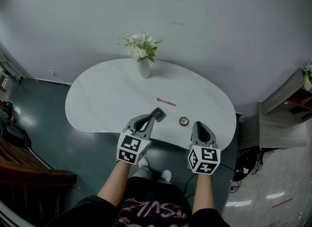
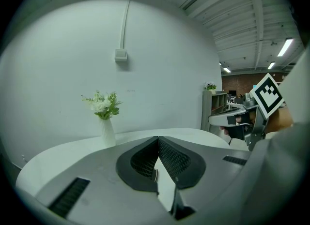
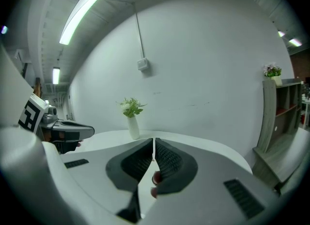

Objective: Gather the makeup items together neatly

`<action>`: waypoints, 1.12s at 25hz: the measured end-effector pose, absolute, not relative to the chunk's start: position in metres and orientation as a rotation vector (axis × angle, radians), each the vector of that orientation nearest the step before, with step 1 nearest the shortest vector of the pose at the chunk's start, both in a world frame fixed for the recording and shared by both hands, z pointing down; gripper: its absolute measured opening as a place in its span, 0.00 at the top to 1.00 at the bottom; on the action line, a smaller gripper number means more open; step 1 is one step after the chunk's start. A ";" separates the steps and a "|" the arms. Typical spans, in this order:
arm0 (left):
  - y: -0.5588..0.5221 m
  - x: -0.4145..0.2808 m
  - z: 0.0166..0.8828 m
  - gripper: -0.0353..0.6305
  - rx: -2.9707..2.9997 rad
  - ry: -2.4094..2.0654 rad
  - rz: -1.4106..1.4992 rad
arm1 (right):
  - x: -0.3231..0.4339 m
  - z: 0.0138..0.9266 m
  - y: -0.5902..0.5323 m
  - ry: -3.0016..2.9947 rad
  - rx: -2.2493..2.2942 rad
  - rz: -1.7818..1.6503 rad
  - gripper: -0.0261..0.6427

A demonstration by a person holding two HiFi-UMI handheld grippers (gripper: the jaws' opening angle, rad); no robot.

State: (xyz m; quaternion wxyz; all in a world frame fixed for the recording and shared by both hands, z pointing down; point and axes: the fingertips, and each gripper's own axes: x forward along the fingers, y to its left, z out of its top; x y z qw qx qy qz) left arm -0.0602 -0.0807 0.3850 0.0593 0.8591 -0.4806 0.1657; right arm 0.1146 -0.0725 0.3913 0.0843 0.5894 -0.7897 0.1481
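So nothing's gathered yet, I'd say. All three items still lie loose near the desk's front edge. The left hand-held gripper (image 1: pixel 150 120) has its jaws pressed together, empty, tip just beside a dark flat square case (image 1: pixel 158 114). The right hand-held gripper (image 1: pixel 197 124) is closed and empty too, near a small round compact (image 1: pixel 183 121). A thin pink pencil (image 1: pixel 166 102) lies further back. The desk (image 1: pixel 107 99) is smooth, white and kidney-shaped, with a slim white vase (image 1: pixel 144 68) of flowers at the far edge.

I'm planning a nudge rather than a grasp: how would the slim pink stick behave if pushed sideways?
The pink stick looks thin and straight, so probably stiff and light. Its section is too small to tell; if round, it may roll across the smooth white table.
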 end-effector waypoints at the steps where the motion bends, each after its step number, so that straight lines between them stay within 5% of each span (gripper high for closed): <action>1: -0.082 -0.060 0.385 0.93 2.602 -1.455 0.500 | 0.115 0.391 -0.073 -2.356 1.758 0.440 0.86; 16: -0.110 -0.060 0.396 0.93 2.626 -1.372 0.490 | 0.109 0.404 -0.090 -2.279 1.758 0.440 0.85; 24: -0.129 -0.060 0.412 0.93 2.619 -1.314 0.498 | 0.097 0.422 -0.105 -2.242 1.707 0.467 0.75; 28: -0.133 -0.064 0.423 0.93 2.602 -1.294 0.511 | 0.088 0.435 -0.108 -2.231 1.651 0.472 0.62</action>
